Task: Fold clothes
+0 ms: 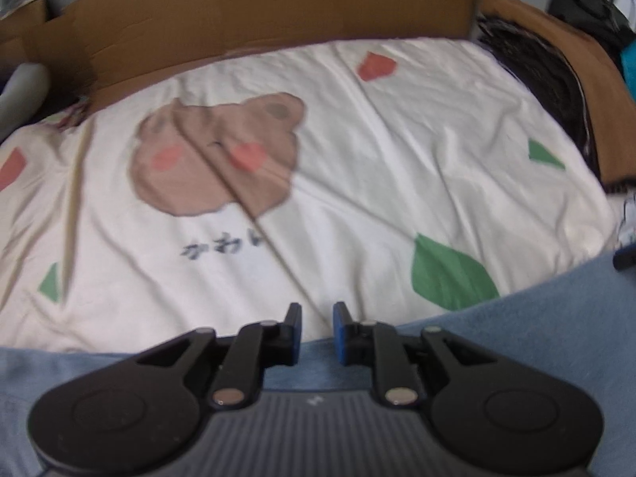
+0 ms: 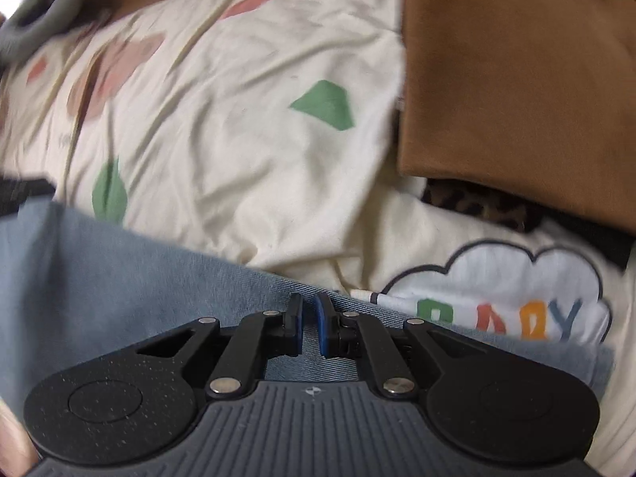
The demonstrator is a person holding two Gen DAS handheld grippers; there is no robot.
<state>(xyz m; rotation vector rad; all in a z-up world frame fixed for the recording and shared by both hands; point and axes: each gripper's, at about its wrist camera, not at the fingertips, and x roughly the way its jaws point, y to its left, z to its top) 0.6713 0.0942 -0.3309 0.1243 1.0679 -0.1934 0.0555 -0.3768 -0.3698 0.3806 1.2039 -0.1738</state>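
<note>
A light blue denim garment (image 1: 536, 338) lies along the near edge of a cream bedsheet (image 1: 377, 167) printed with a brown bear and green leaves. My left gripper (image 1: 317, 314) hangs over the denim's far edge. Its jaws stand a finger's width apart, with nothing pinched between them. In the right wrist view the same denim (image 2: 139, 278) fills the lower left. My right gripper (image 2: 308, 306) sits at its edge, jaws nearly together with a narrow gap. Flat denim shows through that gap, and the pads do not visibly press on it.
A cardboard sheet (image 1: 258, 12) stands behind the bedsheet. A brown garment (image 2: 516, 79) lies at the right, over leopard-print cloth (image 2: 477, 202). A white top with a cloud print (image 2: 497, 278) and a marker pen (image 2: 377, 298) lie beside the denim. Dark striped cloth (image 1: 536, 79) sits at the far right.
</note>
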